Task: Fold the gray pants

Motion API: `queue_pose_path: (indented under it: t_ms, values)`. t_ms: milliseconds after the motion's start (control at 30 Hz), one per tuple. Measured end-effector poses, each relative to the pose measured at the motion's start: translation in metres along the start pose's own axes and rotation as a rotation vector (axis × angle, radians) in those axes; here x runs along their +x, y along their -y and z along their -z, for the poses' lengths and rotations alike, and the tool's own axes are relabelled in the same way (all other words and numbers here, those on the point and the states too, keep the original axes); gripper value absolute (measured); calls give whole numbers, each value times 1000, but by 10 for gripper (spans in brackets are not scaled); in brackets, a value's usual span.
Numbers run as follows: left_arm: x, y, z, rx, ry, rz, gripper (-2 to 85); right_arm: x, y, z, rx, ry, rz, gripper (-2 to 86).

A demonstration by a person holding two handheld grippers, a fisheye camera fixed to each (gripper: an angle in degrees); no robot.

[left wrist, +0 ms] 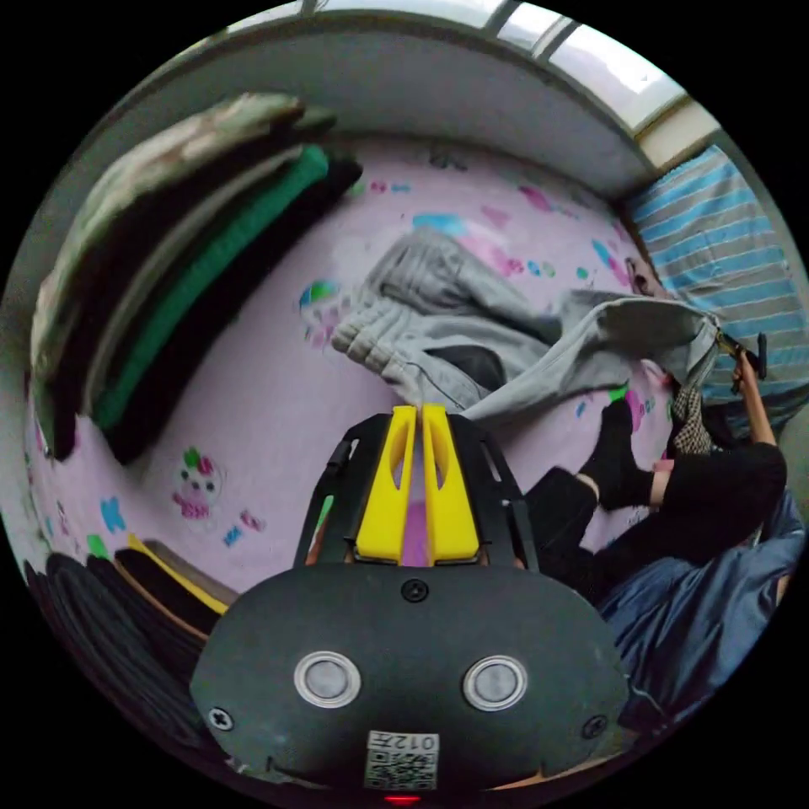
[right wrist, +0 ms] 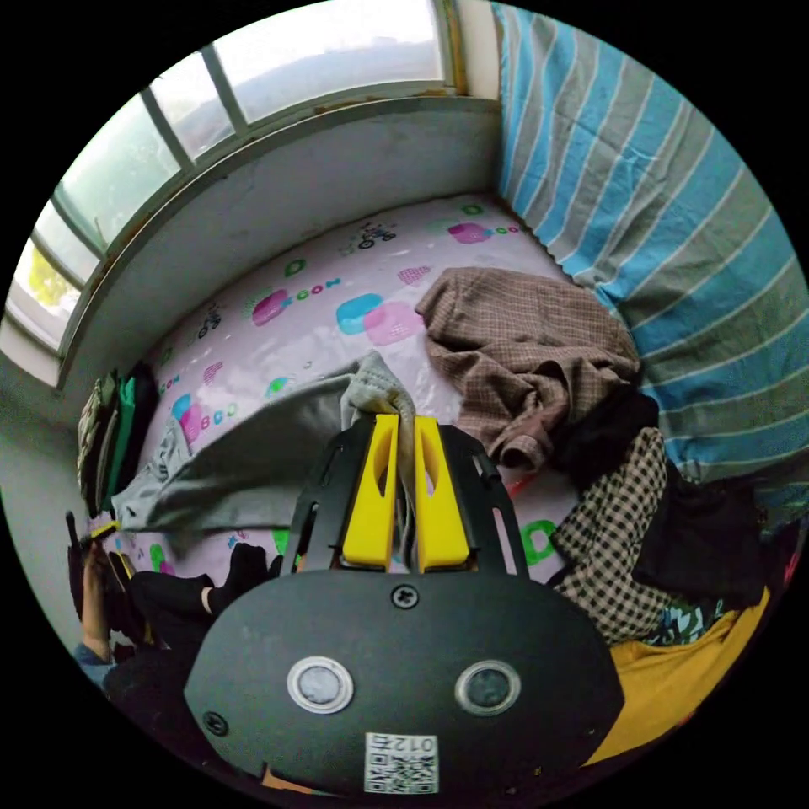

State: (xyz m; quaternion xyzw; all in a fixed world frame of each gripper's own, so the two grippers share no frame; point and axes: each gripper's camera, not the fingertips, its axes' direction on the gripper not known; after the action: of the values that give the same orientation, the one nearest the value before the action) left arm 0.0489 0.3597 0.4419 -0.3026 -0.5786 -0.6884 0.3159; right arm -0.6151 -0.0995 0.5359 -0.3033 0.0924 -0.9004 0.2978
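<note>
Gray pants lie stretched across a pink patterned bed sheet, bunched at the middle with one ribbed cuff on the sheet. In the left gripper view, the left tool has its yellow jaws pressed nearly together, with an edge of the gray cloth at their tips; whether they truly pinch it I cannot tell. The far end of the pants is lifted off the bed at the right tool. In the right gripper view, the right tool pinches a fold of the pants between both jaws, and the cloth runs from there toward the left tool. A stack of folded clothes stands by the wall. A brown checked garment and a black-and-white checked one lie heaped near a blue striped cloth
</note>
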Motion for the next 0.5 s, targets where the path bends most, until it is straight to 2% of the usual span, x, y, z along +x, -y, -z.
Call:
queue_pose_path:
  t_ms: [100,233,333,500]
  values:
    - [-26,-34,-37,-73,-66,130,2,12,1,-17,-64,-27,-35,10]
    - [-33,-79,-42,-37,68,269,5,5,1,-52,-142,-96,-1,11]
    - [8,-61,-18,92,215,179,13,-4,4,-71,-166,-95,36,12]
    - [127,75,-42,136,300,-104,38,-20,6,-91,-202,-137,116,13]
